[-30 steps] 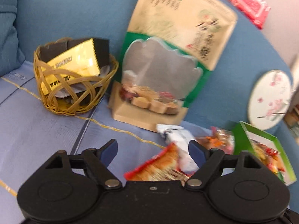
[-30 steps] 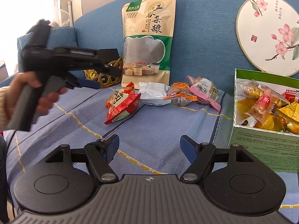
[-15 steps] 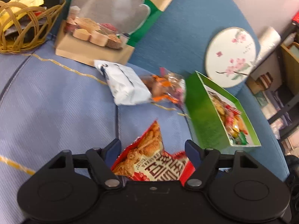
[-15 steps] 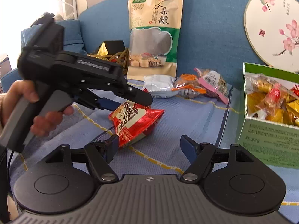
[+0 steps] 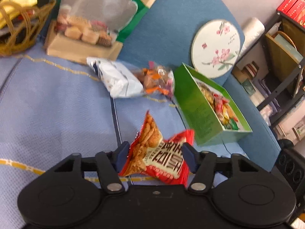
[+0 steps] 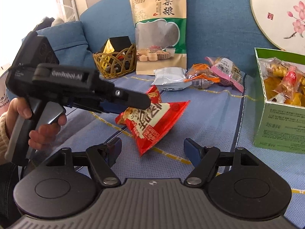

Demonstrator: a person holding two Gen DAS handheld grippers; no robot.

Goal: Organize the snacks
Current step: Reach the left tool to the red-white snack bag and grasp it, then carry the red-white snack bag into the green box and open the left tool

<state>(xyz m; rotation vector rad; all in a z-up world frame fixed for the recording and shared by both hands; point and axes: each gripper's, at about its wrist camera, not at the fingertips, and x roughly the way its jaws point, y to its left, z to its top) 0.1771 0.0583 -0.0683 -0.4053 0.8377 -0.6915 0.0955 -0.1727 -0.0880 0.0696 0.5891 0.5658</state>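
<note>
My left gripper (image 5: 155, 157) is shut on a red snack packet (image 5: 162, 158) and holds it above the blue sofa seat; the right wrist view shows this packet (image 6: 152, 120) lifted, hanging from the left gripper (image 6: 133, 103). My right gripper (image 6: 152, 148) is open and empty, low near the front of the seat. A green box (image 5: 198, 112) with several wrapped snacks sits to the right, also in the right wrist view (image 6: 280, 126). A white packet (image 5: 118, 80), an orange packet (image 5: 154, 80) and a pink packet (image 6: 226, 72) lie by the backrest.
A woven basket (image 6: 116, 64) with a yellow-black packet stands at the back left. A tall grain pouch (image 6: 160, 28) leans on the backrest. A round floral fan (image 6: 282, 11) leans behind the box. Shelves (image 5: 282, 61) stand beyond the sofa's right end.
My left gripper has closed on the red packet, lifted it off the seat and swung right toward the green box. The right gripper has barely moved.
</note>
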